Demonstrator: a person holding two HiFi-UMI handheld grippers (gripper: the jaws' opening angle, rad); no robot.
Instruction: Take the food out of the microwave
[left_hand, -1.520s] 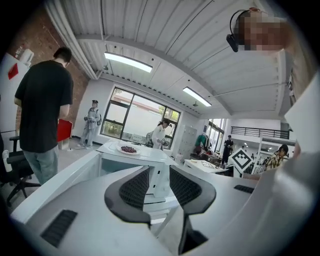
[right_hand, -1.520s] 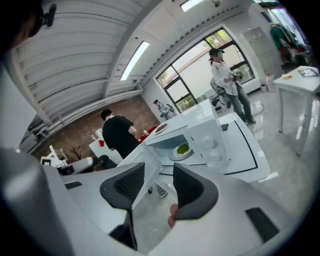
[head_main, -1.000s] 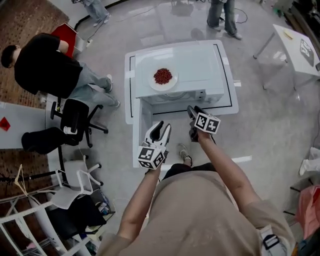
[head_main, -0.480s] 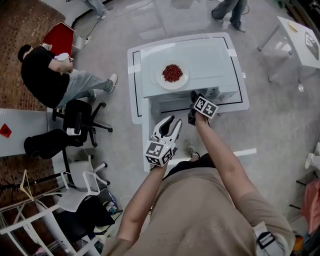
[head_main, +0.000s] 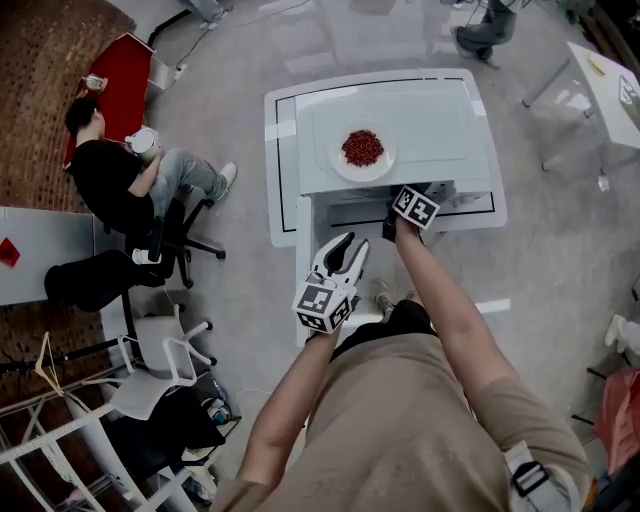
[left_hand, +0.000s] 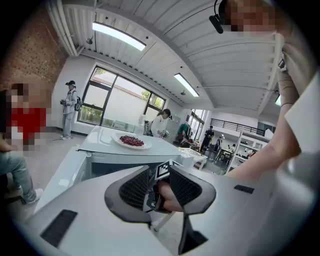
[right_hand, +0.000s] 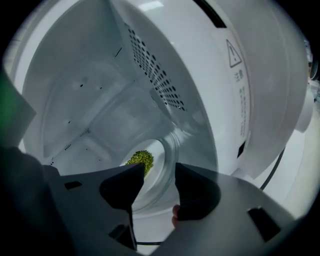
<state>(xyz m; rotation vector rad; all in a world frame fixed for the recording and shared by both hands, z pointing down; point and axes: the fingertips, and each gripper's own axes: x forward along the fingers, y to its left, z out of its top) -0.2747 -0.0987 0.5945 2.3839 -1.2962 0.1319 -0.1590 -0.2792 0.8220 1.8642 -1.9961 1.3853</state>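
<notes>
A white microwave stands on a white table, its door swung open toward me. On a clear plate inside the cavity lies a small heap of green food. My right gripper is open at the cavity mouth, its jaws just short of the plate's rim with nothing between them. In the head view that right gripper reaches into the opening. A white plate of red food rests on the microwave's top. My left gripper hangs open and empty in front of the door.
A seated person and office chairs are to the left. Another white table stands at the far right. A rack with hangers fills the lower left. Vent holes line the cavity's right wall.
My right gripper has moved forward and down into the microwave's mouth. The left gripper has drifted a little forward, still open.
</notes>
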